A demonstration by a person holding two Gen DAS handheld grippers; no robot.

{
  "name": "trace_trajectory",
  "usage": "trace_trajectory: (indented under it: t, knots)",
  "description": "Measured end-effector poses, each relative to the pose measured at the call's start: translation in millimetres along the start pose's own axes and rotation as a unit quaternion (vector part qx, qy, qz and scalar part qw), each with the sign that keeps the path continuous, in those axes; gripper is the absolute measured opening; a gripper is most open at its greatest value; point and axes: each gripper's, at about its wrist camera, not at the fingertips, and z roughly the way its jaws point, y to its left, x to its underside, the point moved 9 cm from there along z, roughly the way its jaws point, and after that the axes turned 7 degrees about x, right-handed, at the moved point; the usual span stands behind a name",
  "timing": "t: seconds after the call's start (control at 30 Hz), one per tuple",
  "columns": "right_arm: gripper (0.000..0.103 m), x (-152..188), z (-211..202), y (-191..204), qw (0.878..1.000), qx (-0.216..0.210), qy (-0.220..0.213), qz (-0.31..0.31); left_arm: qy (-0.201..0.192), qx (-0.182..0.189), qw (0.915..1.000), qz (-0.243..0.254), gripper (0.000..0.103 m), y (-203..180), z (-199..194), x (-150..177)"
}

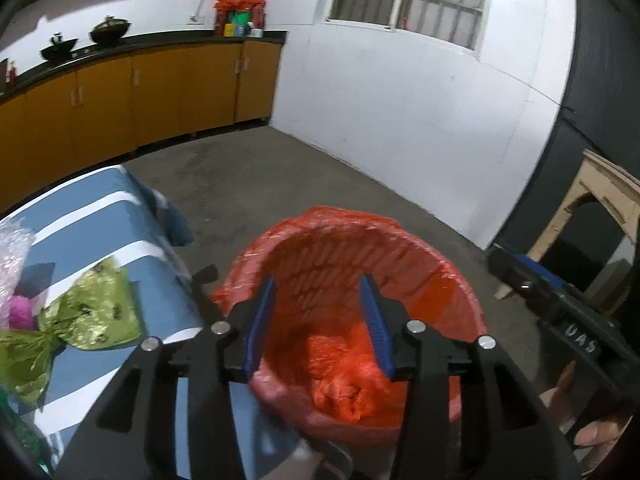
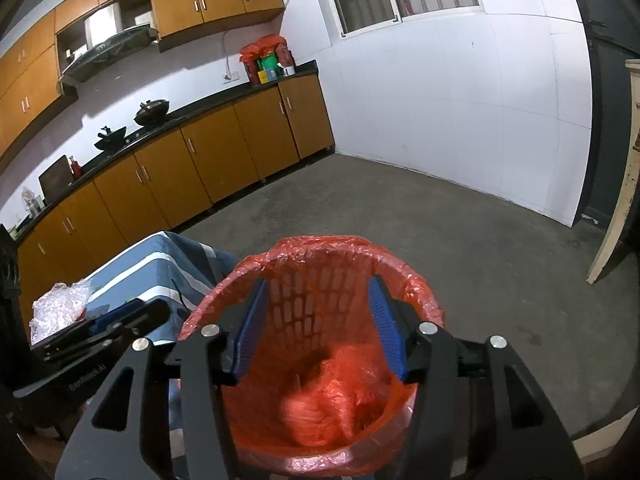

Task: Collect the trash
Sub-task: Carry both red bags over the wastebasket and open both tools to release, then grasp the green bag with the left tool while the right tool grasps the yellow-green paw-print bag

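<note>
Red liner fills the bin [image 2: 320, 280] below you. Your left gripper [image 1: 320, 320] and right gripper [image 2: 320, 328] both hang spread, pinching nothing.

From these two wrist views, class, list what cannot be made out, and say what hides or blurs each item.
- Contents of the red-lined bin: both views, motion blur over the crumpled red plastic.
- Bin's base: right wrist view, hidden behind the right gripper.
- Green wrapper on the striped table: left wrist view, cut off by the edge.
- Countertop items: too small.
</note>
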Motion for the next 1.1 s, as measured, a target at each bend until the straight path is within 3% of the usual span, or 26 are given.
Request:
trace_trajectory:
  t: [0.27,0.63,0.87,1.1]
  knots:
    - [0.053,3,-2,7,1.000,0.007,0.002,-0.020,-0.030,-0.087,0.9954,-0.029,0.064,54,-35,6]
    - [0.053,9,-12,64,0.997,-0.038,0.001,-0.072,-0.066,-0.168,0.9822,-0.051,0.065,106,-102,20]
    - [0.053,22,-23,118,0.989,-0.080,0.001,-0.122,-0.100,-0.247,0.9616,-0.064,0.065,149,-172,46]
    - [0.053,37,-28,147,0.984,-0.107,0.015,-0.138,-0.070,-0.296,0.9465,-0.108,0.066,194,-198,95]
